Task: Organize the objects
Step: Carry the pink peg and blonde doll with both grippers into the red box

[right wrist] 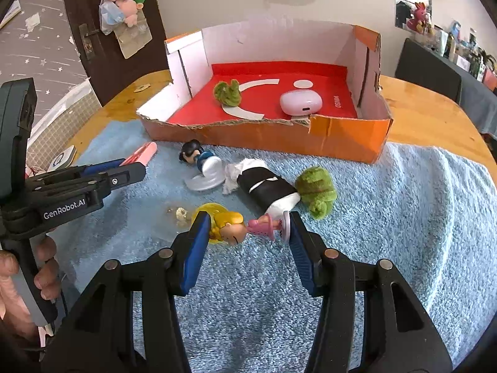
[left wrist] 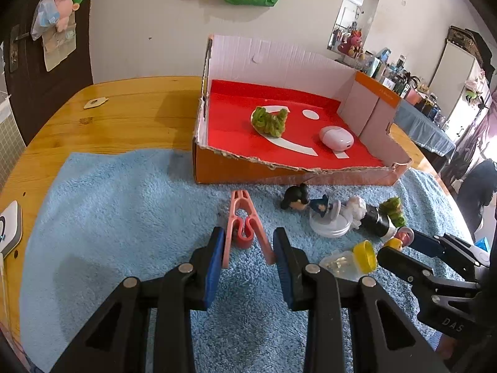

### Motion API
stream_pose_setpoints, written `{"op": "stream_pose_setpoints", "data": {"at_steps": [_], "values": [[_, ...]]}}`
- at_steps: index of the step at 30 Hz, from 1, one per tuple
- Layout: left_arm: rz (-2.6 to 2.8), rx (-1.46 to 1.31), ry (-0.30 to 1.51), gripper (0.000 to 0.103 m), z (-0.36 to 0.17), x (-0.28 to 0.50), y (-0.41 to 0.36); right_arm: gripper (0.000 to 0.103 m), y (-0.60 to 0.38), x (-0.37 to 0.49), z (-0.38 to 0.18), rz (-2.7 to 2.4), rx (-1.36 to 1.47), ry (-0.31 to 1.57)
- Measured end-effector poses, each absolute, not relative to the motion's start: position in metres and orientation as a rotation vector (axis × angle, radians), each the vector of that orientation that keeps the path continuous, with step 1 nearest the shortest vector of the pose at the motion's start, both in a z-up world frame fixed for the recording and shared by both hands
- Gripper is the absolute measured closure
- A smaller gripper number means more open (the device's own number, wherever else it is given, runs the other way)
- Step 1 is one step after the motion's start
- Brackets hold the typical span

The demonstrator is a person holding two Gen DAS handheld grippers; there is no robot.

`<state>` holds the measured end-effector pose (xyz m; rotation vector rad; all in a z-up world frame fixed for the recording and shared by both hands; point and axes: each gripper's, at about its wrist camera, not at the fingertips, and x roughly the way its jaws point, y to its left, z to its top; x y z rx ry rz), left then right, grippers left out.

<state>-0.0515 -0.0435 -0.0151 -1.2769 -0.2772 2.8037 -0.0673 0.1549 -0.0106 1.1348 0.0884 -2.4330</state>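
Observation:
In the left wrist view my left gripper (left wrist: 248, 248) is shut on a pink clothespin (left wrist: 243, 217), its blue pads pressing the two legs on the blue towel (left wrist: 124, 217). In the right wrist view my right gripper (right wrist: 248, 228) is shut on a small figurine (right wrist: 242, 231) with yellow hair and a pink dress, head against one pad and base disc against the other. An orange cardboard box (right wrist: 279, 136) with a red floor holds a green fuzzy piece (right wrist: 228, 93) and a pink earbud case (right wrist: 299, 102).
On the towel lie a dark-haired figurine (right wrist: 198, 158) on a white base, a black-and-white roll (right wrist: 267, 186), another green fuzzy piece (right wrist: 316, 191) and a clear jar with a yellow lid (left wrist: 366, 256). A white device (left wrist: 11, 227) sits at the wooden table's (left wrist: 124, 108) left edge.

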Motion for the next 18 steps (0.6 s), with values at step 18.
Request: {"op": "stream_pose_setpoints", "data": {"at_steps": [18], "values": [[2.841,-1.312,-0.266,0.069,-0.017,-0.047,-0.058,0.054,0.151,-0.067,-0.013,-2.424,1.146,0.095]]}}
